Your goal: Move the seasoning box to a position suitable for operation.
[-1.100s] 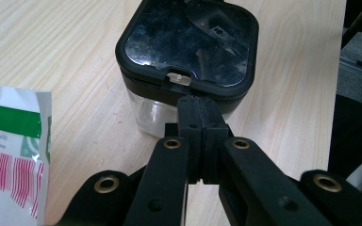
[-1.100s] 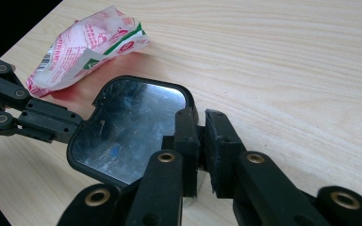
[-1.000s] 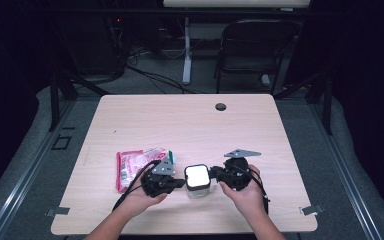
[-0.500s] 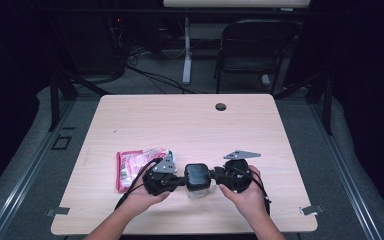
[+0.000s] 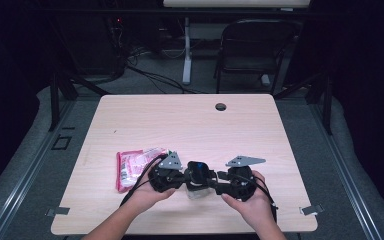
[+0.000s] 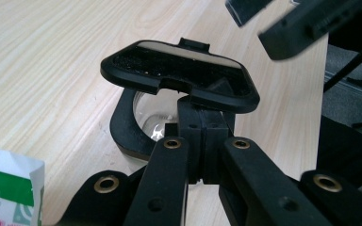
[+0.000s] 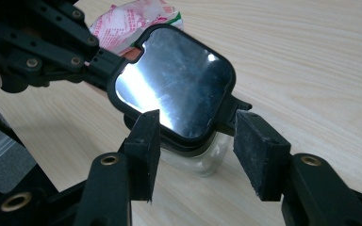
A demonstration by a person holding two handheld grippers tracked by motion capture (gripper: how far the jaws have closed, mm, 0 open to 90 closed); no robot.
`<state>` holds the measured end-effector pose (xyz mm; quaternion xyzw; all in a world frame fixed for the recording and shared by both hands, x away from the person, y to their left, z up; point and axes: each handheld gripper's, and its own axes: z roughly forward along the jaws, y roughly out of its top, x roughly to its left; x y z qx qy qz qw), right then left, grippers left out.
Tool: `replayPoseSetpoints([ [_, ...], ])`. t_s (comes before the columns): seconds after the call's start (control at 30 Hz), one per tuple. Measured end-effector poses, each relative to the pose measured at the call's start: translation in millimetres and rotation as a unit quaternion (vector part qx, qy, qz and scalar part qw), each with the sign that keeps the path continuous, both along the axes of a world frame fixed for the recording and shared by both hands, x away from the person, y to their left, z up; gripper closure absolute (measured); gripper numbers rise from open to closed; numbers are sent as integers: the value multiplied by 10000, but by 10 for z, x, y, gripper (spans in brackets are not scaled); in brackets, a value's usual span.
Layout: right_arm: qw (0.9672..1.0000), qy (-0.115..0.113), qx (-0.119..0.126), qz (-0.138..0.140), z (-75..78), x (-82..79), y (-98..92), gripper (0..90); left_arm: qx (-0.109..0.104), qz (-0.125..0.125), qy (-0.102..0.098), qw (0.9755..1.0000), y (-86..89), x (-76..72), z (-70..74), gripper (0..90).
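Overhead light brightens the table against a dark room (glare streaks the mirror lid); near tools blur.

Your worktop is pale wood with a round cable hole at the far edge. A red-and-white packet lies near left; a clear glass container rests on the worktop near centre.

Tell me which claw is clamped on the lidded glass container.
The left claw: its jaws pinch the hinge of the container's black lid. The right claw stands open, pads apart.
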<state>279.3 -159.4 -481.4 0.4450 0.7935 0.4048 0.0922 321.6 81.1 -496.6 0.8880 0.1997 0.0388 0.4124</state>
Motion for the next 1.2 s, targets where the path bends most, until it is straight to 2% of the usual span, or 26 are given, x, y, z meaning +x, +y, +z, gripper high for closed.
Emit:
replayPoseSetpoints([
  [0.27,9997,-125,-192,91,-44,-42,71,480,-117,32,-39,9999,-36,-13,57,900],
  [0.33,9997,-153,-158,61,-60,-49,108,472,-124,39,-72,9999,-42,-22,69,900],
  [0.37,9995,-195,-220,78,-67,-49,137,458,-77,58,-84,9999,-44,-26,74,900],
  [0.47,9991,-335,-248,33,-72,-52,173,445,-102,153,-93,9998,-37,-28,77,900],
  [0.53,9982,-475,-349,74,-68,-57,195,445,-115,175,-105,9997,-30,-26,79,900],
  [0.73,9975,-471,-495,160,-51,-75,235,449,-251,212,-96,9994,-19,-35,94,900],
  [0.93,9970,-541,-547,86,-126,-45,307,435,-331,141,-118,9993,-29,-62,116,900],
  [1.03,9958,-633,-649,93,-164,-32,368,417,-370,132,-144,9991,-30,-72,124,900],
  [1.1,9931,-803,-853,75,-176,-35,399,421,-383,135,-148,9991,-28,-77,128,900],
  [1.13,9925,-876,-848,62,-188,-33,407,421,-389,136,-152,9990,-26,-78,129,900],
  [1.2,9931,-852,-804,-13,-191,-25,395,439,-391,137,-152,9990,-25,-80,129,899],
])
